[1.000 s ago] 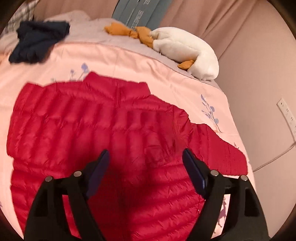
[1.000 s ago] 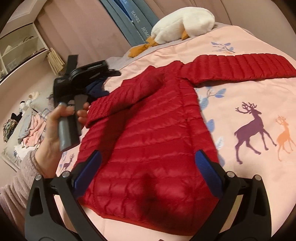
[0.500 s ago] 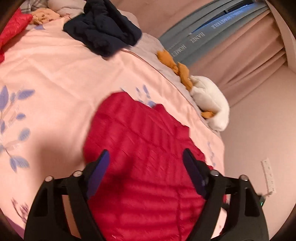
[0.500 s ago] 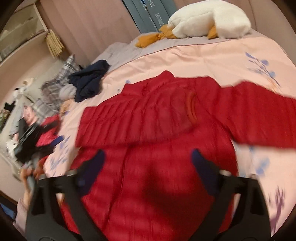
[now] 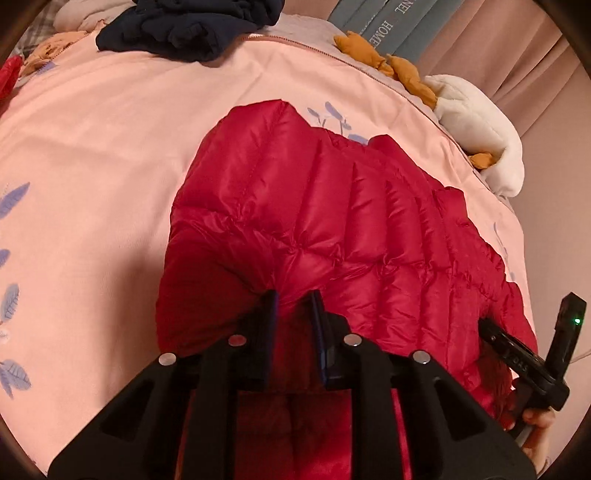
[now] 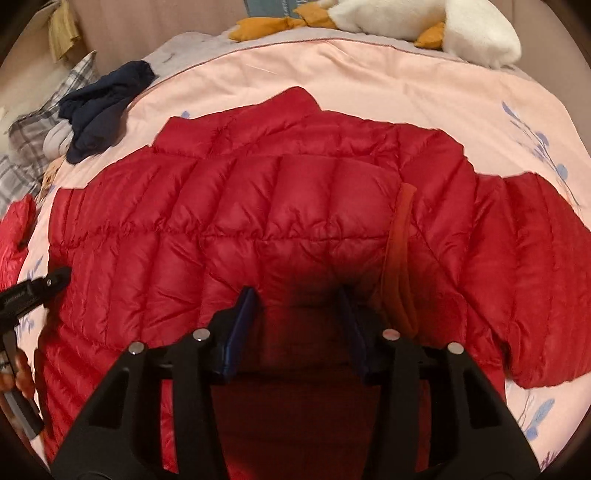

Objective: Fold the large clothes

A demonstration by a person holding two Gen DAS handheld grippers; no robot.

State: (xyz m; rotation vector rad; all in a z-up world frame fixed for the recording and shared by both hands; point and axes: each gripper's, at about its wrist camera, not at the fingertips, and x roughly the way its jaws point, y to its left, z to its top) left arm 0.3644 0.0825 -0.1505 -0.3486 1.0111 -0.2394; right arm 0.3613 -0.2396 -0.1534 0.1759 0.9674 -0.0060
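Both claws are closing on the red jacket [image 6: 295, 206] spread over the bed [image 5: 92, 166] — left claw [image 5: 291, 306] pinching puffy fabric, right claw [image 6: 297, 299] narrowing around a bulge — likely to lift a fold.

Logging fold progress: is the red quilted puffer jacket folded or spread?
Partly folded: red quilted puffer jacket has one sleeve across its body, the other sleeve spread on the bed.

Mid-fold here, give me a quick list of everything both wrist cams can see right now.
Puffer jacket: one, red, spread on the bed, one sleeve folded across its body.
Duvet: one, pink, leaf print, under the jacket.
Dark garment: one, navy, bunched near the far edge.
Plush goose: one, white with orange feet, by the headboard.
Plaid fabric: grey check, far left side.
Left gripper: black, blue fingers closing on a jacket fold.
Right gripper: black, fingers closing around the jacket.
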